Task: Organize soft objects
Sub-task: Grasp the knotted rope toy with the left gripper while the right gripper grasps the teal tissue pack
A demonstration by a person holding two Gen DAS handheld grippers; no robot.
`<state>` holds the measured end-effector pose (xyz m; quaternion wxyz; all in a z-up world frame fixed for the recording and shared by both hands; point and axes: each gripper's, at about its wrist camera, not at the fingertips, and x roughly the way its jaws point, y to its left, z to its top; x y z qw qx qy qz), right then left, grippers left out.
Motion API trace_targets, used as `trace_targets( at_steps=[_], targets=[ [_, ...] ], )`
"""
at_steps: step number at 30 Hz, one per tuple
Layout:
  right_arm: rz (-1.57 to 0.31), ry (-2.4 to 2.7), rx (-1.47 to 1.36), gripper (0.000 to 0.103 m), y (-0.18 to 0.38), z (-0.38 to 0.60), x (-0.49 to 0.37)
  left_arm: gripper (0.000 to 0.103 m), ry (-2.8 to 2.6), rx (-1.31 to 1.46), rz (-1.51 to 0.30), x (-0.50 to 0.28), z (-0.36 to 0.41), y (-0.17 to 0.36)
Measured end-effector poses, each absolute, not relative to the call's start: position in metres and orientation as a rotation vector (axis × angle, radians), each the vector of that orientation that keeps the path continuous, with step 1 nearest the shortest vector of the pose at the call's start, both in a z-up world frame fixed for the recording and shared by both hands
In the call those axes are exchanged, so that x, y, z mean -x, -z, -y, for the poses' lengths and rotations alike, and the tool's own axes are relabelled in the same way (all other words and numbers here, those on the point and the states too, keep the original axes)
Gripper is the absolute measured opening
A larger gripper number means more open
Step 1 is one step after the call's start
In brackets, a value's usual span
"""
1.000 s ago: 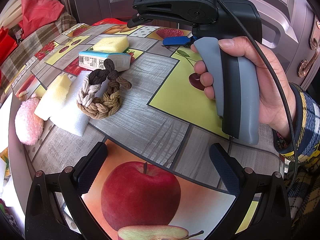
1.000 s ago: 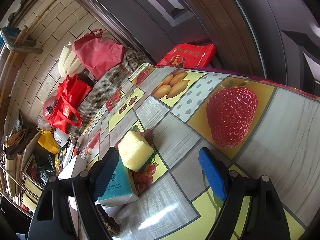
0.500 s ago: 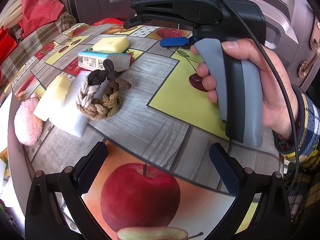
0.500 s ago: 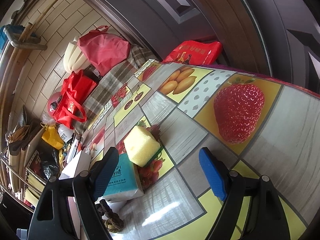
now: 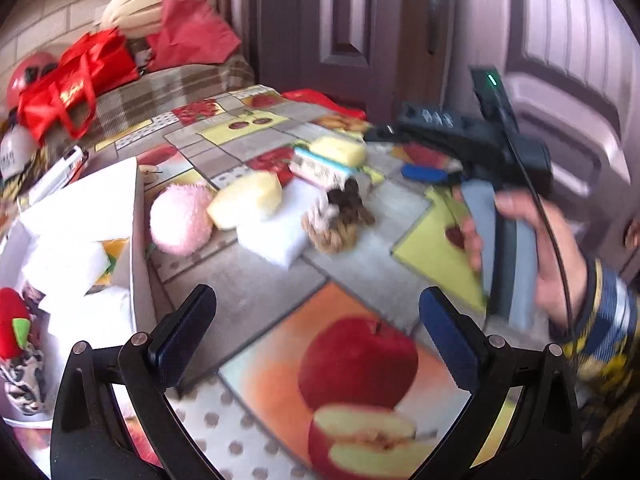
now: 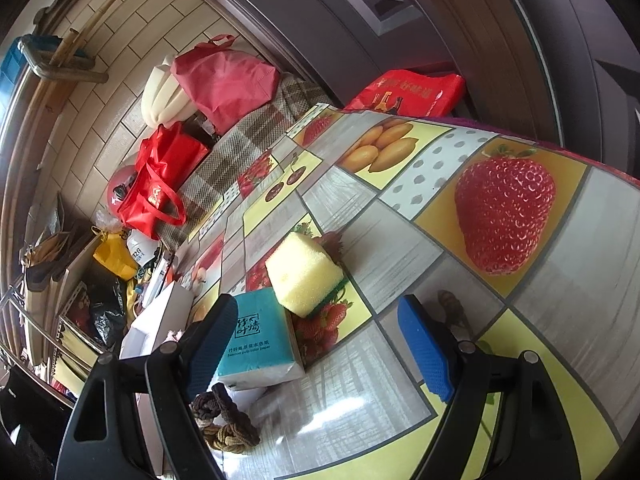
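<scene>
Right now both sets of fingers are spread w/ nothing between: left gripper (image 5: pixel 316 334) over the apple print near the bench's front edge, right gripper (image 6: pixel 320 350) facing a tissue pack (image 6: pixel 258 344) and yellow sponge (image 6: pixel 304 276). Braided rope toy (image 5: pixel 338 218) lies mid-bench, touching a white foam block (image 5: pixel 276 232); pink pom-pom (image 5: pixel 180 220) just beside the white box (image 5: pixel 132 240) at the left edge.

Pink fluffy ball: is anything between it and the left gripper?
Nothing visible blocks it. The left gripper is open over bare tablecloth, and the pink fluffy ball lies ahead to its left, beside the white box.
</scene>
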<state>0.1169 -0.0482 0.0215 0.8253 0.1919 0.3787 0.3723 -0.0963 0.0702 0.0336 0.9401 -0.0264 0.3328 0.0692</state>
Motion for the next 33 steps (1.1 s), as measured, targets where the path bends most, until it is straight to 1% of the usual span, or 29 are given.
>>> trace_targets(
  at_steps=[2,5,7,8,11,12,13,17,23,29,32,33],
  targets=[
    [-0.808,-0.789,-0.411,0.083,-0.021,0.050,-0.119,0.096,-0.145,0.094,-0.662,0.089,-0.074,-0.036],
    [-0.813,-0.788,-0.408,0.083,-0.019,0.049,-0.121,0.082,-0.143,0.107,-0.669,0.059,-0.074,-0.036],
    [-0.813,-0.790,-0.410,0.083,-0.019,0.050,-0.121,0.067,-0.142,0.088,-0.679,0.041,-0.070,-0.034],
    [-0.812,-0.789,-0.410,0.083,-0.019,0.050,-0.121,0.064,-0.142,0.083,-0.686,0.033,-0.069,-0.033],
    [-0.811,-0.791,-0.411,0.083,-0.019,0.050,-0.122,0.049,-0.135,0.056,-0.734,0.004,-0.066,-0.024],
    [-0.812,-0.792,-0.412,0.083,-0.019,0.050,-0.122,0.026,-0.142,0.039,-0.758,-0.003,-0.064,-0.020],
    [-0.811,-0.794,-0.414,0.083,-0.019,0.050,-0.122,0.018,-0.155,0.021,-0.770,-0.008,-0.063,-0.018],
    [-0.811,-0.814,-0.418,0.083,-0.020,0.051,-0.124,0.018,-0.140,0.011,-0.749,-0.003,-0.062,-0.019],
    [-0.829,-0.878,-0.380,0.083,-0.020,0.042,-0.122,0.018,-0.161,0.006,-0.669,0.032,-0.064,-0.029],
    [-0.846,-0.948,-0.183,0.082,-0.026,0.003,-0.111,0.018,-0.211,0.035,-0.571,0.065,-0.071,-0.039],
    [-0.876,-0.942,-0.109,0.082,-0.022,-0.014,-0.110,0.018,-0.230,0.038,-0.558,0.067,-0.072,-0.040],
    [-0.876,-0.944,-0.093,0.078,-0.022,-0.019,-0.110,0.018,-0.233,0.039,-0.556,0.067,-0.072,-0.040]
  ],
)
